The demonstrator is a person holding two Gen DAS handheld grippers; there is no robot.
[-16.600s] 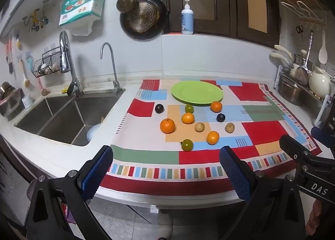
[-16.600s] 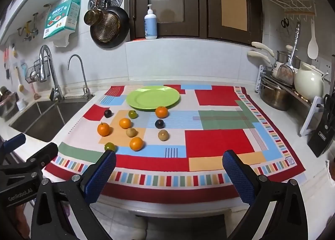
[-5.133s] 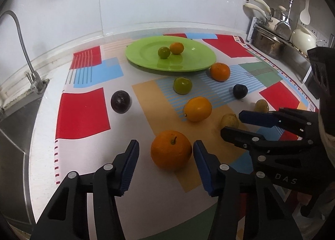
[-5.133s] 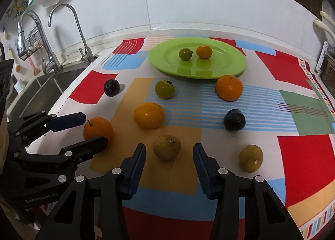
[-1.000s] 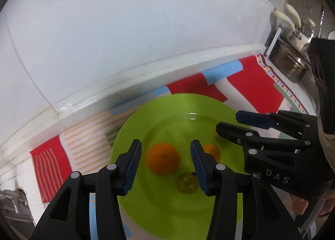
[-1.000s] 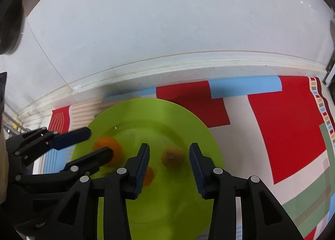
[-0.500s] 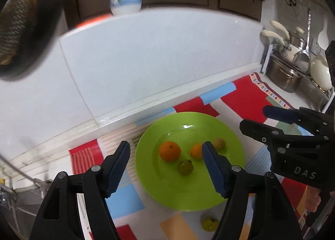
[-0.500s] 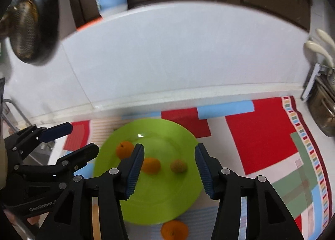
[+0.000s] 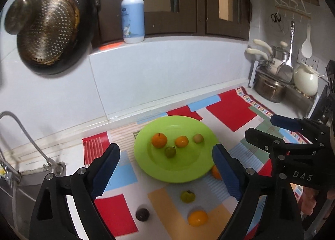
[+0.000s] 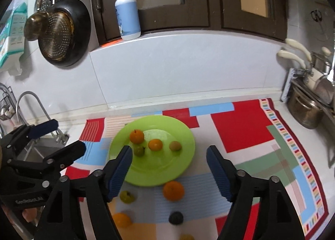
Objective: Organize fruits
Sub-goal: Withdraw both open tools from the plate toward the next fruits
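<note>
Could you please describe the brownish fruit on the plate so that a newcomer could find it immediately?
Find the green plate on the patchwork cloth. Four fruits sit on it; the brownish fruit is the rightmost, dull tan beside two oranges and a green one.

Clearance around the green plate (image 9: 188, 172) on the patterned cloth (image 10: 240, 131).
Both grippers hang spread above the plate's near rim, nothing between their fingers. The plate's front half is bare; four fruits cluster toward its back. An orange (image 10: 173, 190) touches the near rim, with a green fruit (image 10: 126, 196) and a dark plum (image 10: 175, 218) just beyond, crowding the near approach. The cloth's right side lies unoccupied up to the steel pot (image 10: 304, 112); the faucet (image 10: 33, 102) bounds the left.
</note>
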